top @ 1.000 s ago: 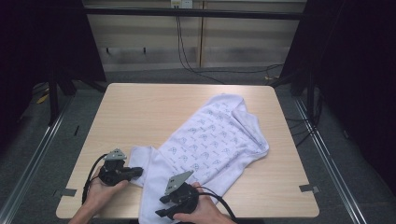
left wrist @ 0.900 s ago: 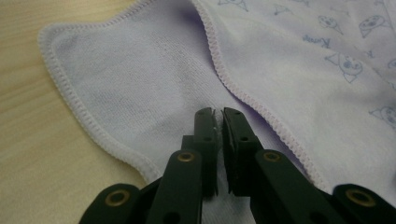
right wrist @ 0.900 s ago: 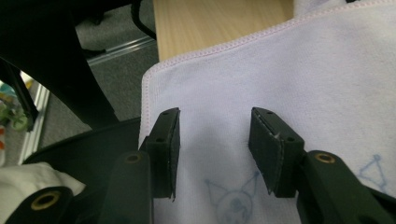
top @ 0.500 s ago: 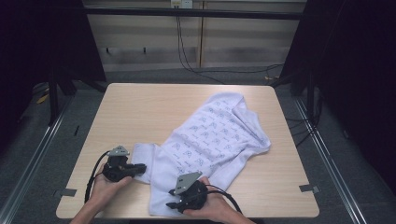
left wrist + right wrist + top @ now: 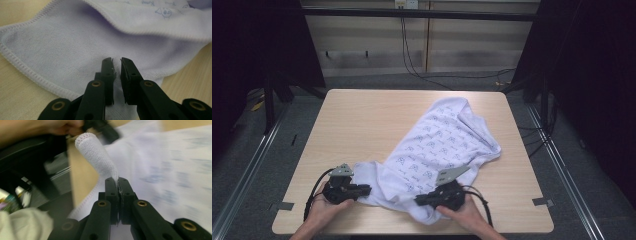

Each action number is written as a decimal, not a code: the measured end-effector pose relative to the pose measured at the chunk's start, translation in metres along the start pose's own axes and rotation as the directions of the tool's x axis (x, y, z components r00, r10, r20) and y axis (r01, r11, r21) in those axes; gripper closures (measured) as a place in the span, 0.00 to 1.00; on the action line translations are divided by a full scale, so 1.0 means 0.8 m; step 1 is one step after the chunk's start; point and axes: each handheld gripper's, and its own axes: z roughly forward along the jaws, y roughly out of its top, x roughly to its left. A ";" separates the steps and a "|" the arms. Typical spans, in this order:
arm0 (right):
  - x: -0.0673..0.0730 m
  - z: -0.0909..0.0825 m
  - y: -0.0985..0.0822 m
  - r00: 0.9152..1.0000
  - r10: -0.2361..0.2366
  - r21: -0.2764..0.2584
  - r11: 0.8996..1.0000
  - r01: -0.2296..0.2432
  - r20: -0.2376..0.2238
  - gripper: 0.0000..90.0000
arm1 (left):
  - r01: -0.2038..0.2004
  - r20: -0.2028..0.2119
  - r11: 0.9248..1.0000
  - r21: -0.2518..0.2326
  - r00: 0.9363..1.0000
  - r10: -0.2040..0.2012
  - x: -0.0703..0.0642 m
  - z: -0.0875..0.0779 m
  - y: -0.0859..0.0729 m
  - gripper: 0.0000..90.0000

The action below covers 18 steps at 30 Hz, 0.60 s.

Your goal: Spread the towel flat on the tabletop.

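A white shirt with a small blue print (image 5: 447, 140) lies slantwise across the wooden table (image 5: 362, 115), its lower end towards me. My left gripper (image 5: 368, 189) rests at the shirt's front left corner. In the left gripper view its jaws (image 5: 116, 61) have just been opening and stand a narrow gap apart over the plain cloth (image 5: 75, 45). My right gripper (image 5: 418, 201) sits at the shirt's front edge. Its jaws (image 5: 118, 181) have just closed, and a stitched fold of hem (image 5: 95, 150) sticks up from between them.
The table's front edge runs just below both hands, with grey tape marks (image 5: 542, 201) at its corners. Metal floor rails (image 5: 562, 165) flank the table, and cables (image 5: 452, 75) lie on the floor behind it. The person's left hand (image 5: 37, 130) shows blurred in the right gripper view.
My right gripper has moved to the right along the shirt's front edge and risen a little, and the cloth there has bunched towards it. The left hand has stayed put.
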 end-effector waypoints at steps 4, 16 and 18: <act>-0.034 -0.034 -0.023 0.993 0.082 0.004 0.997 -0.082 0.090 0.98 | -0.020 0.033 1.000 0.022 0.999 0.020 -0.011 0.001 -0.001 0.90; -0.059 -0.073 -0.033 0.954 0.140 -0.024 0.990 -0.139 0.264 0.67 | 0.037 0.034 0.995 -0.093 0.999 -0.034 0.007 -0.022 0.002 0.83; -0.061 -0.073 -0.024 0.956 0.131 -0.038 0.991 -0.125 0.262 0.67 | 0.086 -0.021 0.991 -0.104 0.996 -0.089 0.033 -0.023 0.005 0.82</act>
